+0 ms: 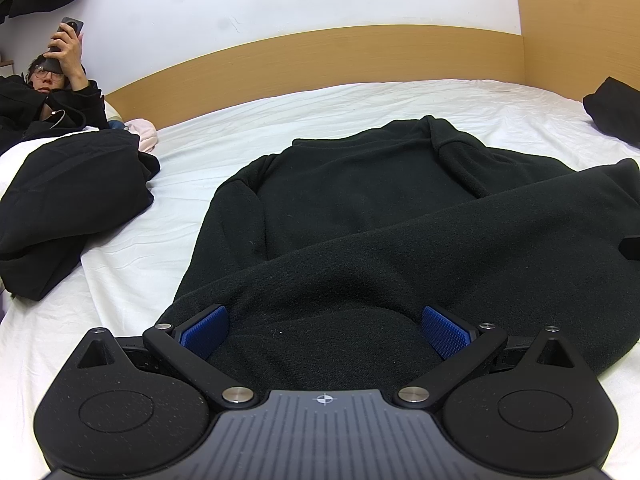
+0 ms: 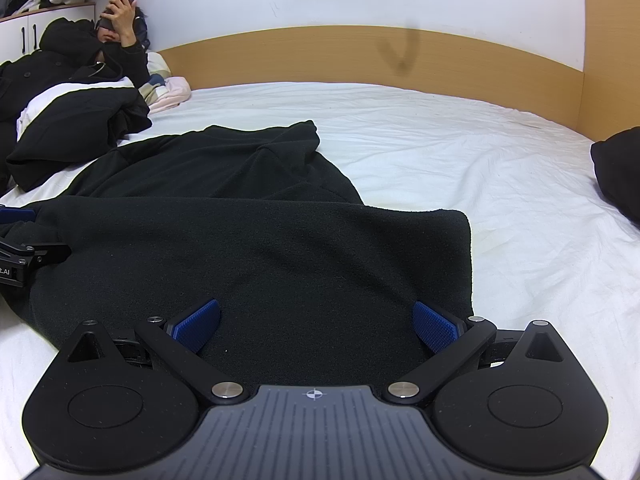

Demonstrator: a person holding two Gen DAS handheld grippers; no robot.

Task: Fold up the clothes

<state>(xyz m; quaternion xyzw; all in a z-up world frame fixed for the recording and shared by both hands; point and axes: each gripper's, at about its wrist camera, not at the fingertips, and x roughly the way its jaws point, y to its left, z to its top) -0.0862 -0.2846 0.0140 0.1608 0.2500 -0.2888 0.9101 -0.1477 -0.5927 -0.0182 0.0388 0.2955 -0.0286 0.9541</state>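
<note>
Both hand-held grippers, left (image 1: pixel 325 330) and right (image 2: pixel 316 326), gape over the black fleece (image 1: pixel 360 208).

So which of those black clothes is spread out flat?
The fleece top under both open grippers. The pile to its left and the bundle to its right are bunched.

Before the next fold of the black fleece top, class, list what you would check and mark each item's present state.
1. Left hand-held gripper open over the black fleece top: ok.
2. Right hand-held gripper open over its near edge: ok.
3. Folded-over part lies flat: ok.
4. White sheet to the right is free: ok.
5. Black clothes pile apart from the top: ok.
6. Fabric pinched: not ok.
</note>
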